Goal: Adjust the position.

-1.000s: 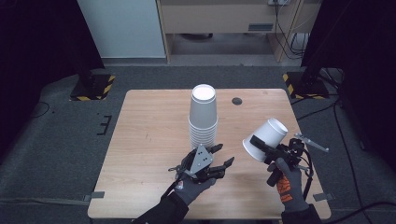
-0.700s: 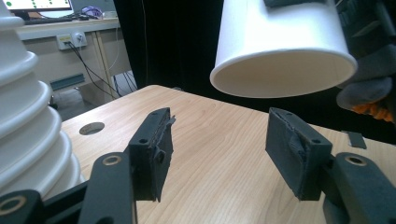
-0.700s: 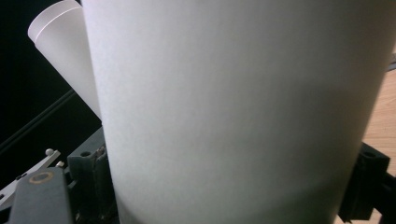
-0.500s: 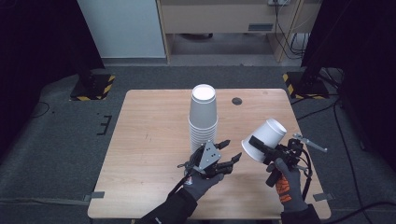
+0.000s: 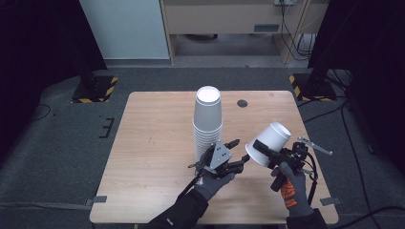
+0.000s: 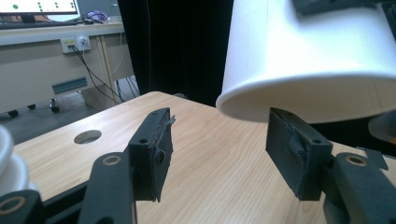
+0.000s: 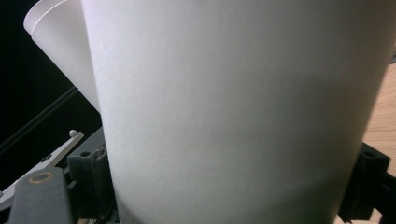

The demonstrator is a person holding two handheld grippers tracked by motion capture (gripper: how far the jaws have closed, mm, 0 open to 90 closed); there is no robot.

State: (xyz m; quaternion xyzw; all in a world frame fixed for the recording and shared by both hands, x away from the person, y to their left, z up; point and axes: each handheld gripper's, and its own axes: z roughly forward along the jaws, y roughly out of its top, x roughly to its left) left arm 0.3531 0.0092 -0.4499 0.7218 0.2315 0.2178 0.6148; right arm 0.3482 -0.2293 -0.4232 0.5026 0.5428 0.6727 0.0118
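Observation:
A tall stack of white paper cups stands upside down at the middle of the wooden table. My right gripper is shut on a single white paper cup and holds it tilted above the table's right side, mouth toward the lower left. In the right gripper view the cup sits between the two pads. My left gripper is open and empty just right of the stack's foot, its tips close to the held cup's rim. In the left gripper view that cup hangs just above and beyond my open left gripper.
A round hole is in the table's far side, right of the stack. Yellow-and-black stand feet sit on the floor past the far corners. The stack's edge shows at the left in the left gripper view.
My left gripper has moved right, from the stack's foot toward the rim of the held cup. The right gripper and its cup have stayed still.

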